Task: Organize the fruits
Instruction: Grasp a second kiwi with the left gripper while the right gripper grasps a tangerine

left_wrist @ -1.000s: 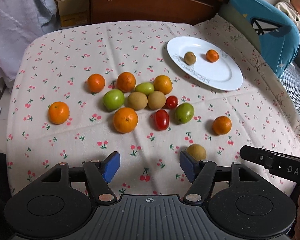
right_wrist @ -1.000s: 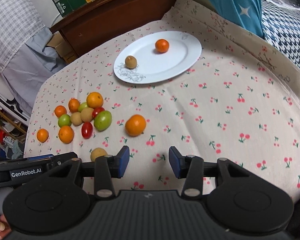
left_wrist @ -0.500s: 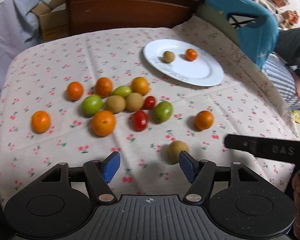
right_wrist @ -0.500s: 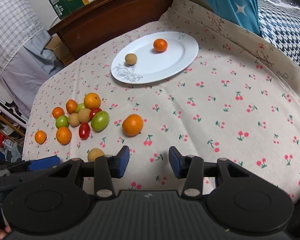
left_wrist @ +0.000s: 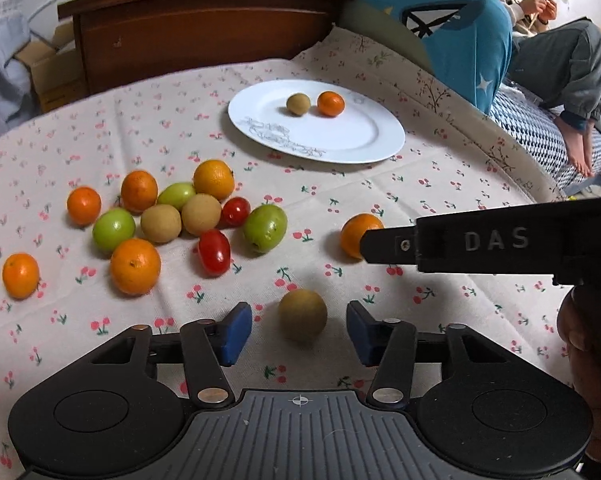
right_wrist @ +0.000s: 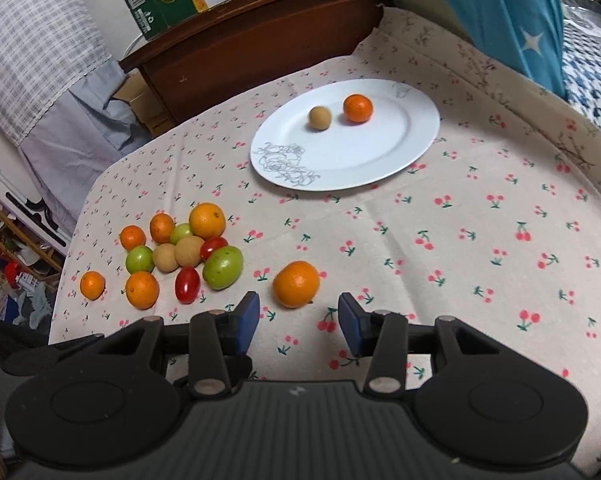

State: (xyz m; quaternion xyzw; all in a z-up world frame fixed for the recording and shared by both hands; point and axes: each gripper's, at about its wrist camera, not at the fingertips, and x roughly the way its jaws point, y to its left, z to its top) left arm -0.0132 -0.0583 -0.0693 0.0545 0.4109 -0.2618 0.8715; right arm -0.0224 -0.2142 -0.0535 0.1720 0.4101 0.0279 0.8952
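Observation:
A round brown fruit (left_wrist: 302, 314) lies on the cherry-print cloth between the blue pads of my left gripper (left_wrist: 299, 330). Its jaws are closing, with a gap still showing on both sides of the fruit. My right gripper (right_wrist: 298, 326) stands open and holds nothing, and a lone orange (right_wrist: 295, 284) sits just ahead of its tips. That same orange (left_wrist: 354, 234) is half hidden behind the right gripper's black housing (left_wrist: 492, 240). The white plate (left_wrist: 340, 144) holds a brown fruit (left_wrist: 298, 104) and a small orange (left_wrist: 331, 103).
Several oranges, green fruits, brown fruits and red tomatoes sit bunched (left_wrist: 172, 216) on the left of the cloth. A wooden headboard (left_wrist: 200, 28) runs along the back. A blue cushion (left_wrist: 460, 40) and a seated person (left_wrist: 548, 52) are at the right, beyond the table's edge.
My left gripper has moved so the brown fruit, earlier off its right fingertip, now lies between the fingers, and the pads have drawn closer together. The right gripper's opening is unchanged.

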